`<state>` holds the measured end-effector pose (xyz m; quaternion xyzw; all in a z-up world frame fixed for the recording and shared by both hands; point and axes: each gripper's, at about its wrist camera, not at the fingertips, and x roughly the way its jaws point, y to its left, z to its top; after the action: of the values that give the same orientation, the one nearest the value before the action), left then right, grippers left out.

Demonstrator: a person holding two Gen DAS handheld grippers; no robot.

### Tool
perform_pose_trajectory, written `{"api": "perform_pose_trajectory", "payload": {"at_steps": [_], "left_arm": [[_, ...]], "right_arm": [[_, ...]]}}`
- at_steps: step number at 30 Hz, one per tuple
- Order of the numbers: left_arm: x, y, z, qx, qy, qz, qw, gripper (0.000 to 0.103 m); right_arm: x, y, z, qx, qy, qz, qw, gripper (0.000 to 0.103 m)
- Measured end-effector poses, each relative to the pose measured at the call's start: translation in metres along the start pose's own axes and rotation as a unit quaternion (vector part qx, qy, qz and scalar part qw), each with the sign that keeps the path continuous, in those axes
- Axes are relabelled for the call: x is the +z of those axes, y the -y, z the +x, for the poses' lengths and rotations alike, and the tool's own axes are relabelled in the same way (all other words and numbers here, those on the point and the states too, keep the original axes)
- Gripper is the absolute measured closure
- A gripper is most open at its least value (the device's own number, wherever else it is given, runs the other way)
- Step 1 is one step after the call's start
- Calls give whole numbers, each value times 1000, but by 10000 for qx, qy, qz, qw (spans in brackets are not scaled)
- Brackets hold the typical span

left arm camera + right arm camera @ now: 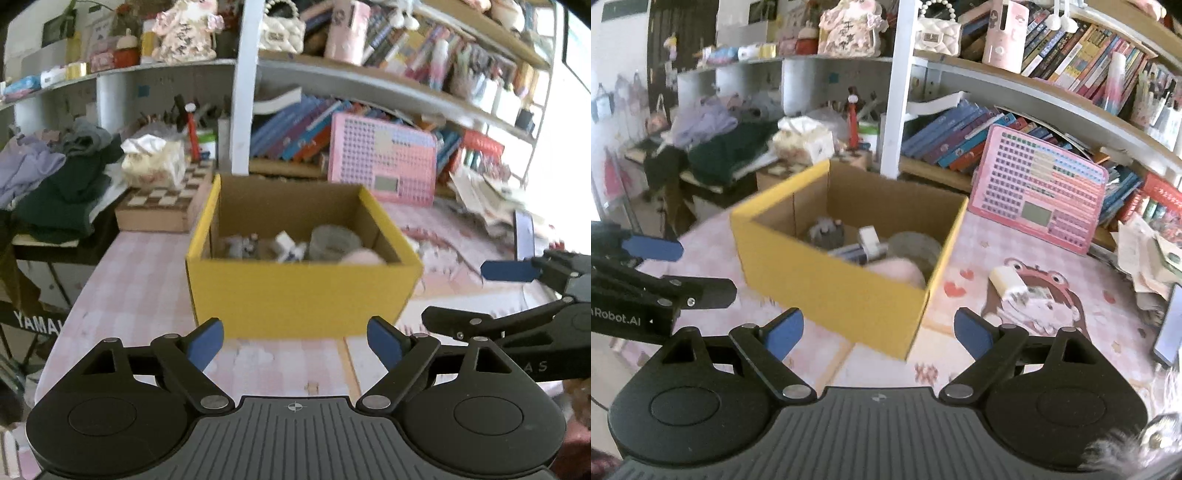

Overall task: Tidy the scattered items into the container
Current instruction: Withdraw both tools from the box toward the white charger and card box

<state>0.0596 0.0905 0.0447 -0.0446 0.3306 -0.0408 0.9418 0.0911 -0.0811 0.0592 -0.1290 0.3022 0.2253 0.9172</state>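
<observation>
Left wrist view shows my left gripper (295,343) with its blue fingers (205,345) spread wide and nothing between them. They touch nothing. Just past the fingertips sits the yellow box (303,291), already holding a grey round thing (334,242), a small white piece (286,243) and a soft pink thing (364,256).

My right gripper (877,334) is spread wide too, and empty. The box corner is right ahead of its fingers. One more thing is left out, I think: a small white block (1008,280) lying on the pink table mat (960,240), past the right finger and well off to that side, near the box but not in it.

To do this step well, I would swing the right gripper over to the block, put one finger on each side of it, go down low, then squeeze softly. It looks small and light, so it may slide away if I bump it first.
</observation>
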Motion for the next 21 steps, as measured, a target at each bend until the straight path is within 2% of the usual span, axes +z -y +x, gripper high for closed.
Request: {"api": "perform_pose_trajectory", "payload": {"at_steps": [5, 12, 17, 21], "left_arm": [[-17, -2, -3, -115, -300, -323, 9990, 16], [-30, 0, -6, -71, -558, -138, 9983, 16], [-36, -2, -4, -13, -759, -132, 9970, 10], [-43, -2, -1, -100, -918, -138, 9956, 9]], "right_arm": [[-22, -9, -4, 3, -320, 306, 9990, 14], [-32, -11, -4, 95, -584, 730, 9956, 14], [-38, -15, -7, 22, -716, 744, 9947, 14], [-44, -17, -9, -82, -856, 759, 9934, 13]]}}
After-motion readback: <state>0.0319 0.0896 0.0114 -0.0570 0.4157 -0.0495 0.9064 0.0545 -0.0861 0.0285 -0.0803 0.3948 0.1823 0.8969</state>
